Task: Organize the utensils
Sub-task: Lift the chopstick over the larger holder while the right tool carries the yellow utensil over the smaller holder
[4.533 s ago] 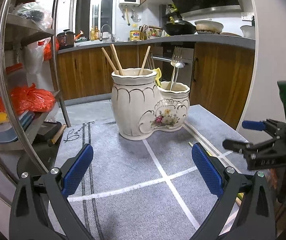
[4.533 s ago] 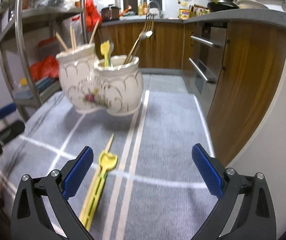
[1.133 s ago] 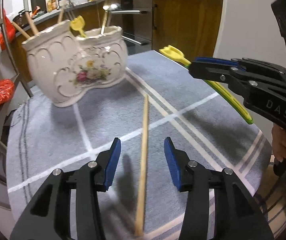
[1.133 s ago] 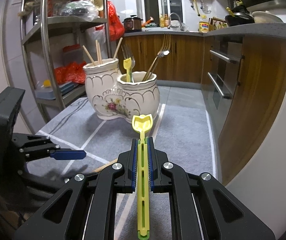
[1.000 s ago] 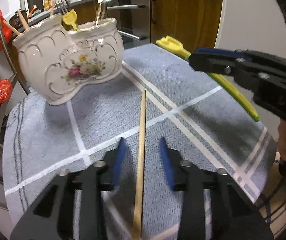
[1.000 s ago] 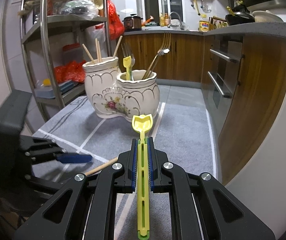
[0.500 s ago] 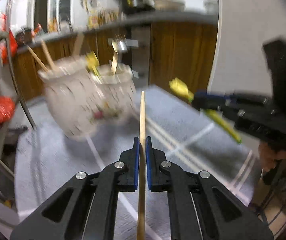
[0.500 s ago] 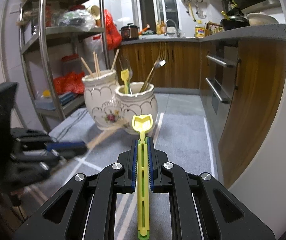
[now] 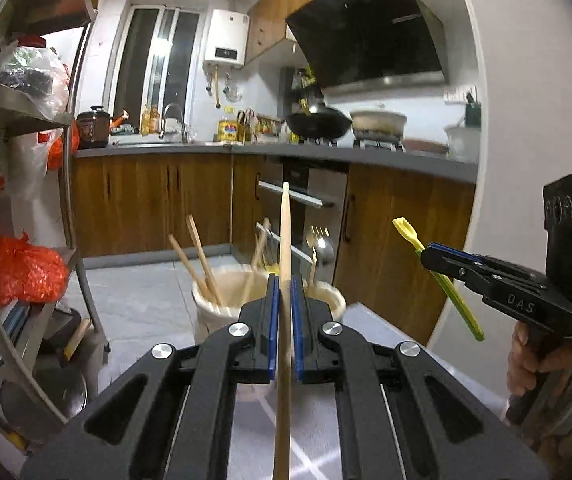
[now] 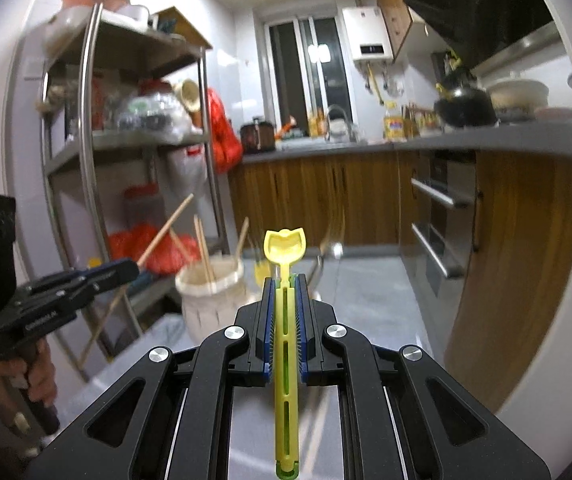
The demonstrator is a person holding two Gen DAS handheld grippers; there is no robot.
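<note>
My left gripper [image 9: 284, 292] is shut on a wooden chopstick [image 9: 284, 240] and holds it raised, pointing up and forward over the white ceramic utensil holder [image 9: 206, 320]. The holder has two joined pots with several chopsticks [image 9: 202, 256], a fork and a spoon [image 9: 323, 248] standing in it. My right gripper [image 10: 284, 292] is shut on a yellow plastic utensil [image 10: 284, 248], raised above the table to the right of the holder [image 10: 210, 300]. Each gripper shows in the other's view: the right one [image 9: 437, 254] and the left one [image 10: 126, 270].
A grey cloth with white lines covers the table [image 9: 373, 320]. A steel shelf rack [image 9: 14, 208] with orange bags stands on the left. Wooden kitchen cabinets and an oven [image 10: 441, 232] are behind and to the right.
My left gripper closed on the chopstick that lay on the cloth and lifted it high. My right gripper has risen too with the yellow utensil. Both views now look over the holder.
</note>
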